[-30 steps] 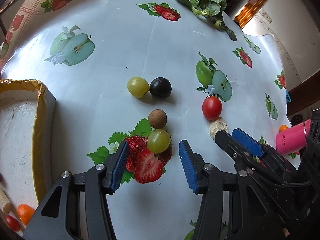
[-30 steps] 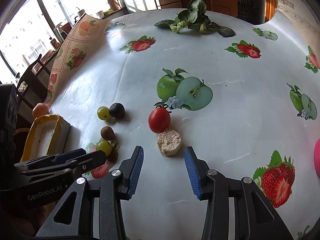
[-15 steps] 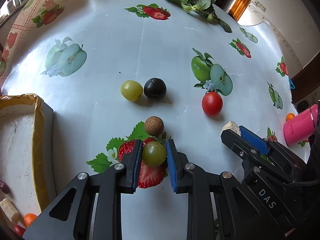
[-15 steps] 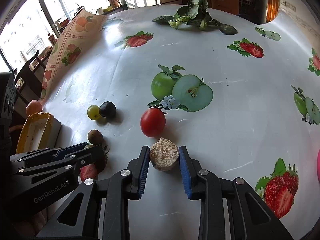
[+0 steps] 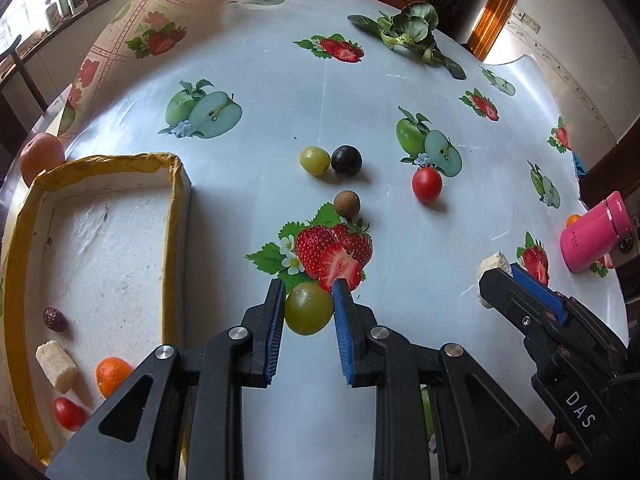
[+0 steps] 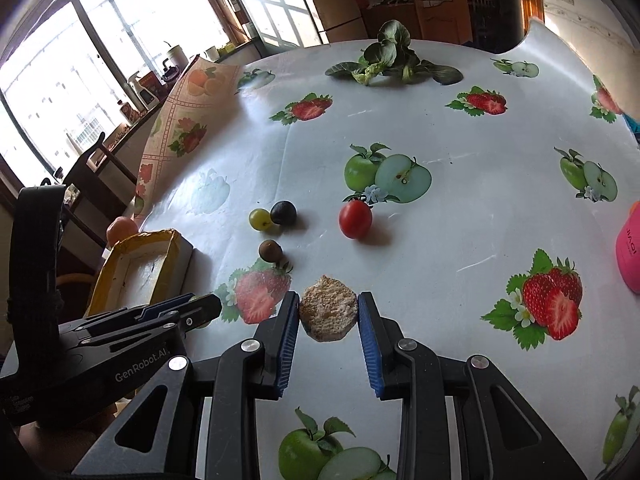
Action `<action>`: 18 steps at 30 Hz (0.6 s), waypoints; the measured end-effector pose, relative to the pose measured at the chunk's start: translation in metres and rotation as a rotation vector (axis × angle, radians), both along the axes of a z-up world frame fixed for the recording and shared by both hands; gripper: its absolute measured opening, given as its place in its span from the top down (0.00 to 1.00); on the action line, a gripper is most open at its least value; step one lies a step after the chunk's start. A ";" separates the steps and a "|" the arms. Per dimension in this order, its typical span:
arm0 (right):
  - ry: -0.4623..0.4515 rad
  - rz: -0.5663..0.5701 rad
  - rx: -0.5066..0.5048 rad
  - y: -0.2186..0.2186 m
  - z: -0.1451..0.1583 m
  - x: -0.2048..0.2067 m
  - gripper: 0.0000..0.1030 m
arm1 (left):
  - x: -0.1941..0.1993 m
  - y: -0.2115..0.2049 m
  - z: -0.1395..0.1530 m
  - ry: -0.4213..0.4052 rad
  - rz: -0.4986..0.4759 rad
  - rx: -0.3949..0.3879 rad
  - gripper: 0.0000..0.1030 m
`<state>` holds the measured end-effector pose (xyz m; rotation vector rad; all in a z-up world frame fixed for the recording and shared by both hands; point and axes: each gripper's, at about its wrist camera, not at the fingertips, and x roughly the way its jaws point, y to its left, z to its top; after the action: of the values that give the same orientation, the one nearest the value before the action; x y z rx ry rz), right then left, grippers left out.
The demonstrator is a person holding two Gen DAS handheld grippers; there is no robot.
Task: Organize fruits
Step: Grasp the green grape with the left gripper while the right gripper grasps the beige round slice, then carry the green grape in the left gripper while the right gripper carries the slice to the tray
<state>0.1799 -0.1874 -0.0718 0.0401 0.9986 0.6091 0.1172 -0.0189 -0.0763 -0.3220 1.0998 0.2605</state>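
- Left gripper is clamped on a green grape, blue pads pressing its two sides; the grape hangs above the printed strawberries on the tablecloth.
- Right gripper is likewise closed on a pale, crumbly round slice, cut face towards the camera, flat sides against the pads.
- Neither piece has much of a long axis: the grape is nearly round, slightly longer top to bottom in the left wrist view; the slice is a short disc whose axis runs roughly along the fingers.
- Foam tray with the yellow-taped rim lies at about 9 o'clock from the held grape in the left wrist view, its long side running from 6 to 12 o'clock; the left hand is clearly the nearer one, I judge.
- Inside the tray, at its near end, sit a dark berry, a pale chunk, a small orange and a cherry tomato.
- Loose on the cloth around 12 to 1 o'clock: a second green grape touching a dark grape, a brown round fruit, a red tomato.
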 end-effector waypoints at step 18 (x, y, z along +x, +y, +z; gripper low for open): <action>-0.031 0.127 0.022 0.060 0.026 -0.063 0.71 | -0.061 0.055 0.027 -0.048 0.105 0.014 0.79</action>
<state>0.1170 -0.1276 -0.0456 -0.0131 0.9694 0.7352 0.0558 0.0361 -0.0489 -0.3721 1.0350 0.3516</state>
